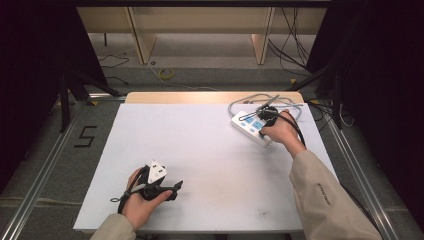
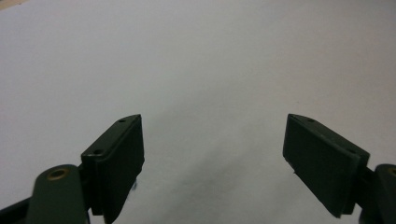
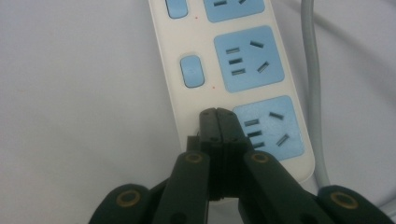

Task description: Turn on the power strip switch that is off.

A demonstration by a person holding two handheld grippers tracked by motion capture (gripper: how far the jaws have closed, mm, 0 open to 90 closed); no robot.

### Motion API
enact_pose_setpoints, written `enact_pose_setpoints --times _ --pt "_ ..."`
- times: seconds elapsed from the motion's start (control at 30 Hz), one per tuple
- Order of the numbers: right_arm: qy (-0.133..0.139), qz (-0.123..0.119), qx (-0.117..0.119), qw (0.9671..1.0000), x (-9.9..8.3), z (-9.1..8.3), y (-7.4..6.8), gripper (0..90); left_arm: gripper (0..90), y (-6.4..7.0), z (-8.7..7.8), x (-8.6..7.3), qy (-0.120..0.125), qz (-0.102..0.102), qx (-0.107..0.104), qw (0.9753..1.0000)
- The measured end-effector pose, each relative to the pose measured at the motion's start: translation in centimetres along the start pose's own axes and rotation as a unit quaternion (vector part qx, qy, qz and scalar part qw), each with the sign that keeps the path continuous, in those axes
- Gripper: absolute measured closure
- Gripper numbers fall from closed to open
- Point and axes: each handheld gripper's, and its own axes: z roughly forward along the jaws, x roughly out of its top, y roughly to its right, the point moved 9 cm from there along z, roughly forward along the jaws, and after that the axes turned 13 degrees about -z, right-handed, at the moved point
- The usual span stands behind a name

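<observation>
The right gripper (image 3: 218,114), jaws pressed together, was set against the power strip (image 3: 196,42) beside its nearest socket; the left gripper (image 2: 212,154) was held spread, well apart from the strip.

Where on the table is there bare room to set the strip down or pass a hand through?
The wide white middle of the table, between the left tool and the power strip, lies bare, as does the far-left corner. It is crowded at the far-right corner, where the right tool, shut, presses on the strip beside its grey cable.
</observation>
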Motion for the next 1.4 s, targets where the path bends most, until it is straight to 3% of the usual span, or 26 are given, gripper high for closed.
enact_pose_setpoints --times 0.5,1.4 --pt "-0.004 -0.015 -0.007 0.9999 0.0 0.01 -0.11 90.0 20.4 -0.07 0.05 -0.09 -0.003 0.001 -0.001 1.0" --pt "0.016 -0.012 -0.001 0.9998 -0.49 -0.36 -0.3 87.6 20.7 -0.06 0.06 -0.14 -0.004 -0.002 -0.001 1.0"
